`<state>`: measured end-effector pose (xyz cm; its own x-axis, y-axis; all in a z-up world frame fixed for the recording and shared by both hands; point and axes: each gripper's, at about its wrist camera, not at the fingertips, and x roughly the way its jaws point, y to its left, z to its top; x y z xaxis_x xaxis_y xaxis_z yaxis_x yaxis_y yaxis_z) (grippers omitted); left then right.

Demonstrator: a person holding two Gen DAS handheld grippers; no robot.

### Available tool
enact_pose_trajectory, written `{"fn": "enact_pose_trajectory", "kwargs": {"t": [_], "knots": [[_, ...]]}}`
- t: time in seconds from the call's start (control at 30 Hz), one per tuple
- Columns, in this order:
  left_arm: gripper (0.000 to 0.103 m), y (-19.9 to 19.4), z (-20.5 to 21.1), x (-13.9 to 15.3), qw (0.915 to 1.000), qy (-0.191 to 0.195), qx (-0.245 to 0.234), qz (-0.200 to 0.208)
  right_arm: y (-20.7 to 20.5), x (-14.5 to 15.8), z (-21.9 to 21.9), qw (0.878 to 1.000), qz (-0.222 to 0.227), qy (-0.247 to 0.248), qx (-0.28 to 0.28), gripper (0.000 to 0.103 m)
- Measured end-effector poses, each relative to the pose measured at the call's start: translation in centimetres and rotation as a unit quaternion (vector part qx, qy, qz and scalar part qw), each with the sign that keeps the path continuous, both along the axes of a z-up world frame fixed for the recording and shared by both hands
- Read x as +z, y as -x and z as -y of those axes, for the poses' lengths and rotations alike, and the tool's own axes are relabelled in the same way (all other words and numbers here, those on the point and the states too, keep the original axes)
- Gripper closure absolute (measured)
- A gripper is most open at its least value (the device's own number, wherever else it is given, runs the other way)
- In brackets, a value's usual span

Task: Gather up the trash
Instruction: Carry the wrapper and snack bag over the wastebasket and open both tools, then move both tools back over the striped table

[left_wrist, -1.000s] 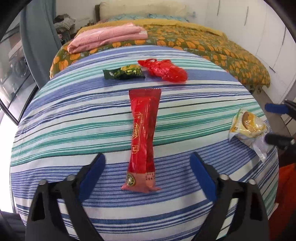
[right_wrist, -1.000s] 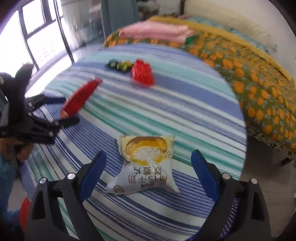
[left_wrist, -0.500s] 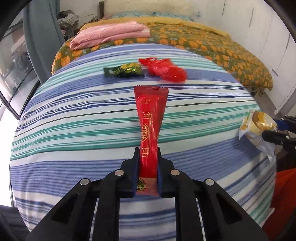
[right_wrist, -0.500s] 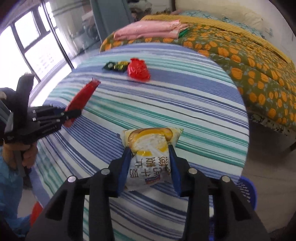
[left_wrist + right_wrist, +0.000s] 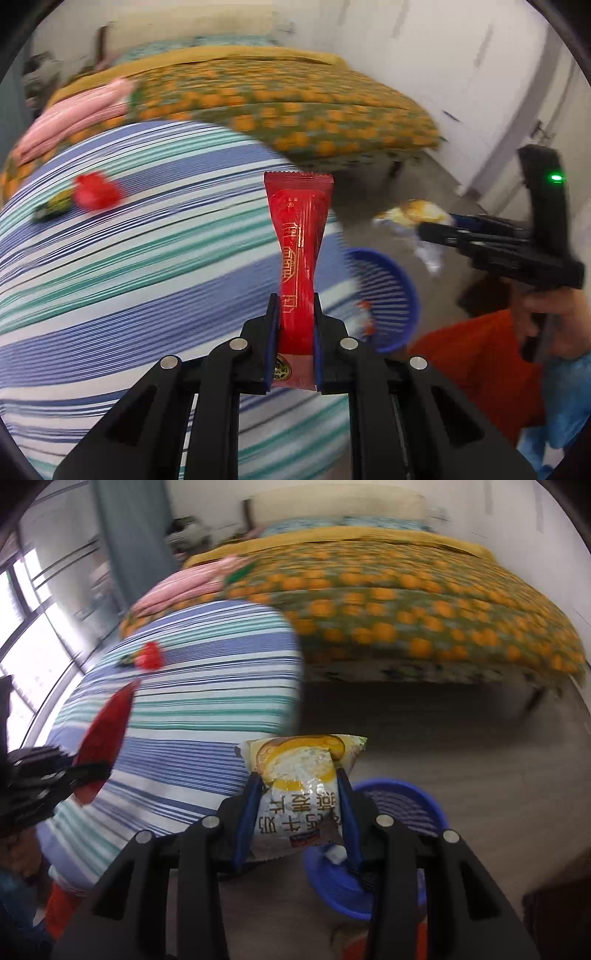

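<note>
Trash, two pcs, both clamped and lifted off the table (image 5: 110, 280). Long red wrapper (image 5: 298, 254) pinched near its bottom end between fingers (image 5: 272, 332) of left gripper (image 5: 295, 325), jaws together on it, printed seal end poking out below the pads, rest standing up and away from the camera, top edge over table rim. Yellow-white snack bag (image 5: 301, 794) squeezed between blue pads of right gripper (image 5: 299, 801), jaws closed on its lower half, top half w/ yellow picture sticking out past fingertips, crumpled at the waist. Right gripper also seen from left cam, at right, held by a hand (image 5: 550, 321), bag hanging off its tip over the floor (image 5: 461, 738).

Blue basket (image 5: 402, 805) on floor just beside table edge, directly behind/below the held bag in right view; in left view it sits right of the red wrapper, partly hidden by it. Small white scrap inside, blurred.

On striped table, far side: crumpled red wrapper (image 5: 96, 192) touching a green packet (image 5: 55, 206), well apart from both grippers. Bed (image 5: 406, 602) w/ orange-print cover behind, pink folded cloth (image 5: 74, 110) on it. Much motion blur.
</note>
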<state>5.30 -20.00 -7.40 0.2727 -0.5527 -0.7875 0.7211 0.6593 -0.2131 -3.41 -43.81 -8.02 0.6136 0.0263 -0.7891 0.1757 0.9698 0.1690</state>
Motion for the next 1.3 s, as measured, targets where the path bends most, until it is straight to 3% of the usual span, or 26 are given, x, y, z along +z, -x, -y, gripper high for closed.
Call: {"fn": "enact_pose_trajectory", "kwargs": {"t": [0.17,0.33,0.5,0.73,0.77,0.8,0.87,0.93,1.0,1.1,1.3], "knots": [[0.088,2.9,7.4,-0.7,0.9985,0.005,-0.044,-0.031,2.0,-2.5,4.4,0.999,-0.012,0.008,-0.047,0.064],[0.088,4.0,13.0,-4.7,0.9962,-0.016,-0.050,-0.070,2.9,-6.0,8.0,0.995,-0.033,0.004,-0.095,0.064],[0.088,3.7,16.5,-8.8,0.9934,-0.039,-0.048,-0.096,4.0,-7.7,10.6,0.991,-0.042,-0.022,-0.126,0.064],[0.087,2.8,19.6,-12.0,0.9914,-0.054,-0.050,-0.109,4.4,-8.7,11.8,0.988,-0.047,-0.045,-0.141,0.062],[0.081,2.6,20.0,-12.4,0.9914,-0.055,-0.050,-0.107,4.3,-8.8,12.0,0.988,-0.044,-0.046,-0.144,0.060],[0.062,2.4,20.5,-12.8,0.9914,-0.060,-0.048,-0.106,4.3,-8.8,12.2,0.987,-0.041,-0.049,-0.149,0.043],[0.044,2.1,20.8,-12.9,0.9921,-0.064,-0.036,-0.102,4.6,-8.6,12.8,0.984,-0.026,-0.061,-0.166,0.025],[0.039,2.3,20.4,-11.8,0.9933,-0.050,-0.038,-0.097,4.8,-8.0,13.1,0.983,-0.016,-0.060,-0.175,0.025],[0.026,2.8,20.0,-10.6,0.9946,-0.039,-0.045,-0.085,5.1,-7.6,13.3,0.981,-0.008,-0.051,-0.186,0.024],[0.015,4.1,18.6,-8.0,0.9975,-0.028,-0.053,-0.039,5.2,-7.3,13.5,0.980,-0.004,-0.053,-0.194,0.018],[0.007,5.2,12.4,-4.6,0.9988,-0.023,-0.024,0.037,5.0,-6.3,11.6,0.983,0.009,-0.009,-0.184,0.016]]}}
